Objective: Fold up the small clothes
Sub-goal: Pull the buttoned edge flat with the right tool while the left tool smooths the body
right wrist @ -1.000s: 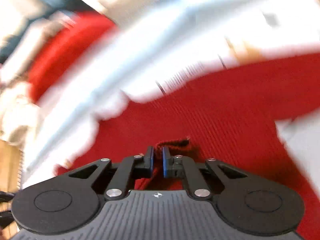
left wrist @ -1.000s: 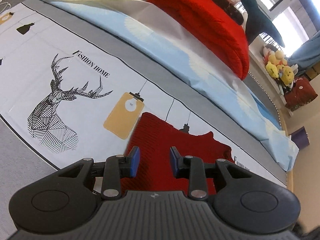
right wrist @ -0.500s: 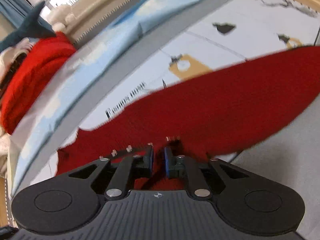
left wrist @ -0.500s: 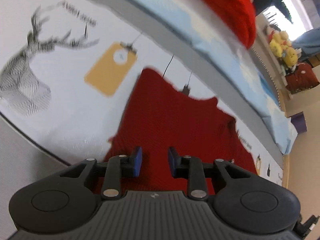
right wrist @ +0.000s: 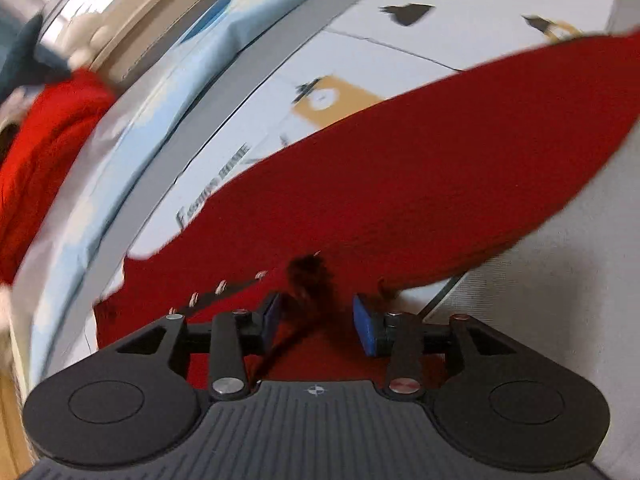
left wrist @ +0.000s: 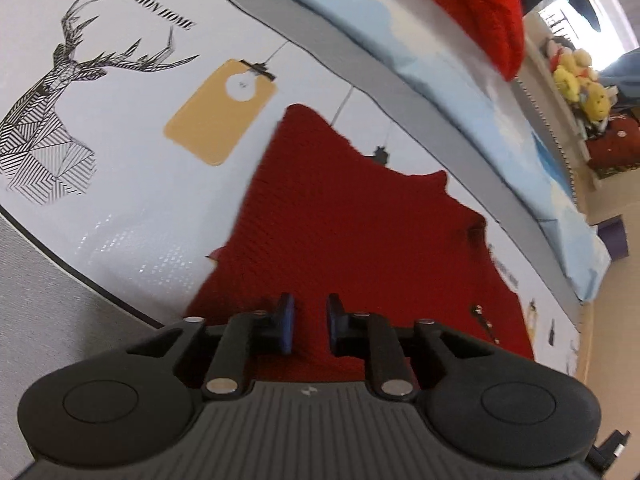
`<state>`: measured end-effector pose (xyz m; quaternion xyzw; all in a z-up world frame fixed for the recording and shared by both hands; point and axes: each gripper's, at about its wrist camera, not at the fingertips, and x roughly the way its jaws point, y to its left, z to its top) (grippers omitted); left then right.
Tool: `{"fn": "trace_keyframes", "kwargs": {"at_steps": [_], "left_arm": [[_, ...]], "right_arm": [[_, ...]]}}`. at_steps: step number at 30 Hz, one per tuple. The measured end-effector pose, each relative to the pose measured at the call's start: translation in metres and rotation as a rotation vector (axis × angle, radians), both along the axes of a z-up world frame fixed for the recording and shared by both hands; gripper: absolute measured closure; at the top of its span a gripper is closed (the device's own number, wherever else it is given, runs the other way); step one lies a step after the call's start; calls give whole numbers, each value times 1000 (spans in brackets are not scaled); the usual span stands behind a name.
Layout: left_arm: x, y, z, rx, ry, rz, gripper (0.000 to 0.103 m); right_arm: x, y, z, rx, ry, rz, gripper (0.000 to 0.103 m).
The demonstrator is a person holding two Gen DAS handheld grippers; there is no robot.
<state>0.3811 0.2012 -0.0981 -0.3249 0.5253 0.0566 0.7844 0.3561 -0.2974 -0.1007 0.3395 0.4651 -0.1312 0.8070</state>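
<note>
A small red knit sweater [left wrist: 360, 240] lies spread flat on the printed bedsheet [left wrist: 120, 184] with the deer and lamp drawings, laid out that way, I'd say, so it can be folded cleanly. The left hand-held gripper [left wrist: 308, 322] hovers low over the sweater's near edge, fingers parted and gripping nothing. The right hand-held gripper [right wrist: 316, 318] is spread wide, released, with a dark red tuft of the knit [right wrist: 310, 280] standing loose between its pads. No containers in sight; a brighter red knit [left wrist: 472, 4] is heaped beyond on the pale blue bedding [left wrist: 400, 40].
</note>
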Motion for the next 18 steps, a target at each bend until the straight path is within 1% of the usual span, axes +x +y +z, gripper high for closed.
{"fn": "trace_keyframes", "kwargs": {"at_steps": [2, 3, 5, 6, 7, 8, 10, 11, 13, 14, 15, 16, 18], "left_arm": [[1, -2, 4, 1, 1, -4, 82], [2, -2, 4, -1, 3, -5, 82], [3, -2, 4, -2, 5, -3, 82], [3, -1, 5, 1, 4, -1, 82], [3, 0, 6, 6, 2, 1, 82], [3, 0, 6, 10, 0, 1, 82], [3, 2, 6, 13, 1, -1, 82], [3, 3, 6, 10, 2, 0, 82], [3, 6, 7, 8, 2, 5, 82], [3, 7, 7, 9, 2, 8, 82], [3, 8, 7, 9, 2, 10, 82], [4, 8, 7, 9, 2, 12, 82], [4, 9, 7, 10, 1, 12, 82]], "right_arm": [[1, -2, -2, 21, -15, 1, 60], [2, -2, -3, 40, -27, 2, 59], [3, -4, -8, 96, -53, 11, 60], [5, -2, -8, 123, -62, 24, 66], [8, 0, -8, 126, -69, 36, 87], [10, 3, -5, 117, -88, 57, 93], [13, 12, 10, 50, -154, 132, 94], [14, 19, 20, 15, -208, 172, 94], [7, 36, 50, -72, -378, 284, 94], [2, 41, 59, -107, -436, 322, 94], [0, 44, 63, -140, -460, 346, 94], [1, 42, 60, -159, -421, 340, 93], [10, 28, 40, -195, -223, 266, 89]]}}
